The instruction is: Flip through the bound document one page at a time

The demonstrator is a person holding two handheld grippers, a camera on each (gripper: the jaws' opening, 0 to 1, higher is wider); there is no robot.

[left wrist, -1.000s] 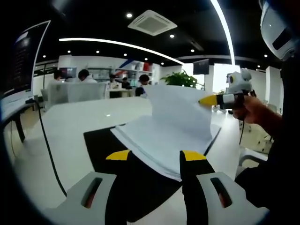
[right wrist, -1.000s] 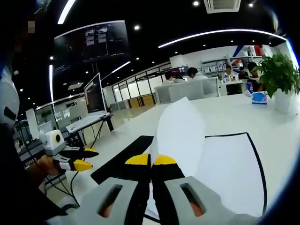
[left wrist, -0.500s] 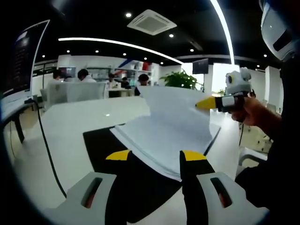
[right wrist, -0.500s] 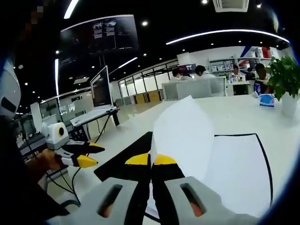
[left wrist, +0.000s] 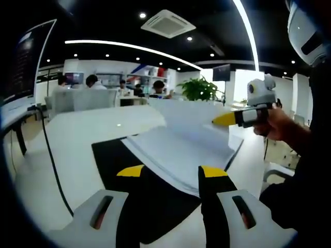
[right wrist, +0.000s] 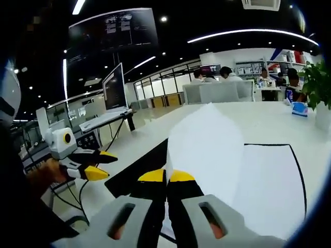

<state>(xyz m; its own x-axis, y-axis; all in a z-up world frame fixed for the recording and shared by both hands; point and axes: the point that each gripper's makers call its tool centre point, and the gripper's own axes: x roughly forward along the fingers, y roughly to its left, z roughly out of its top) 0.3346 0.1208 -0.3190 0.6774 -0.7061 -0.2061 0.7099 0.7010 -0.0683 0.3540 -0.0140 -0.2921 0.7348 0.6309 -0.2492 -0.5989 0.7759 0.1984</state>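
Lowered from near upright, the page (left wrist: 194, 116) is carried leftward over the bound document (left wrist: 178, 152), clenched in the right gripper (right wrist: 166, 176), while the left gripper (left wrist: 171, 171) is held released, seemingly mid-turn.

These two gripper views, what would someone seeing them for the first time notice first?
Most striking is the single white page held up off the bound document, pinched at its edge by the right gripper with its yellow-tipped jaws shut on it. The document lies open on a black mat on a white table. The left gripper hovers before it, jaws apart and holding nothing.
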